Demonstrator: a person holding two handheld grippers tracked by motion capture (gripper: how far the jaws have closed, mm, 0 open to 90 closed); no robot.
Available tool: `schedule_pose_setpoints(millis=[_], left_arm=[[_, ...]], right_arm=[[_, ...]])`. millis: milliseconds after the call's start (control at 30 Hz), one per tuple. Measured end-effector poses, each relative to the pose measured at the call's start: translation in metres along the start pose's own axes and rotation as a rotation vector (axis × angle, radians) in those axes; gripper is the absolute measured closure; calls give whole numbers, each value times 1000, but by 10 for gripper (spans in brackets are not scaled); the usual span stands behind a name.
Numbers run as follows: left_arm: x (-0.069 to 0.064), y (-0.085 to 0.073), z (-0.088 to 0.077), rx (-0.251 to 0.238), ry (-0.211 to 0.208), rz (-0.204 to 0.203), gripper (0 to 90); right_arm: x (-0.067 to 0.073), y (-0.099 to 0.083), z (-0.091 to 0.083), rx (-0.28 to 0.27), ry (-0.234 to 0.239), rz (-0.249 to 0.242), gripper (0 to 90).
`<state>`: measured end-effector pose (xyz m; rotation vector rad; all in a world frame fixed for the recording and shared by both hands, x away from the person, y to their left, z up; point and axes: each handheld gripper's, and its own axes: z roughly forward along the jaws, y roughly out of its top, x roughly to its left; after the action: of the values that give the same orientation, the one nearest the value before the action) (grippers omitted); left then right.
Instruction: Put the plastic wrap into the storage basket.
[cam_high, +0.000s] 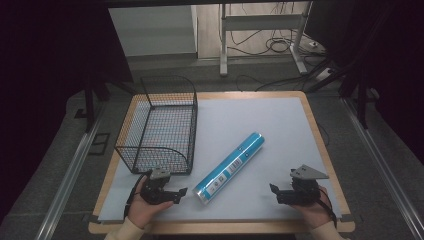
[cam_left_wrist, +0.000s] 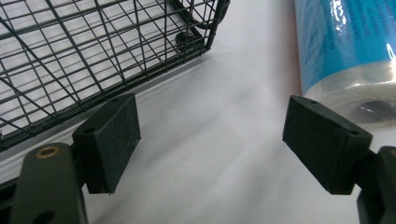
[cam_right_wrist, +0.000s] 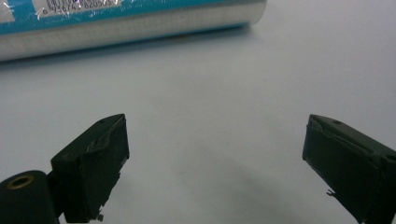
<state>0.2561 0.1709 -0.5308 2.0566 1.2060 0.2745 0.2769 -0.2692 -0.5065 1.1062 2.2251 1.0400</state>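
A blue roll wrapped in clear film (cam_high: 229, 169) lies diagonally on the pale mat, its near end pointing toward the front edge. A black wire basket (cam_high: 159, 125) stands at the left of the table. My left gripper (cam_high: 181, 193) rests low at the front left, open, between the basket's near corner (cam_left_wrist: 93, 51) and the roll's near end (cam_left_wrist: 345, 51). My right gripper (cam_high: 273, 190) sits at the front right, open, its jaws facing the roll (cam_right_wrist: 126, 21) across bare mat. Neither gripper touches anything.
The pale mat (cam_high: 260, 120) covers a wooden table top (cam_high: 320, 145). Beyond the table's far edge stand a white desk frame (cam_high: 260, 35) and loose cables (cam_high: 280, 45) on the floor. Metal rails (cam_high: 70, 175) run along both sides.
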Motion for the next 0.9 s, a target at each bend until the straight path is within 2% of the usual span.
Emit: schedule_pose_setpoints(millis=[100,200,367,533,633,667,733,833,900], left_arm=[[0,0,0,10,6,-7,188],[-3,0,0,6,7,-16,190],[-6,1,-2,2,8,-13,189],[-7,3,-4,1,10,-2,189],[-11,5,-9,-15,41,-27,190],[-12,6,-10,-14,39,-26,191],[-15,8,-11,-12,33,-31,191],[-17,11,-14,-5,28,-15,193],[-18,15,-19,-25,5,-22,195]], right_arm=[[1,1,-1,-7,-17,-5,70],[4,0,-3,-14,-40,-43,74],[6,2,-4,-19,-21,-19,79],[7,1,-3,-14,-7,-22,81],[6,1,-2,-10,-5,-14,82],[7,1,-2,-10,-2,-3,81],[9,2,-3,-18,2,-11,82],[12,3,-2,-16,5,-22,82],[12,2,-3,-17,5,-17,86]])
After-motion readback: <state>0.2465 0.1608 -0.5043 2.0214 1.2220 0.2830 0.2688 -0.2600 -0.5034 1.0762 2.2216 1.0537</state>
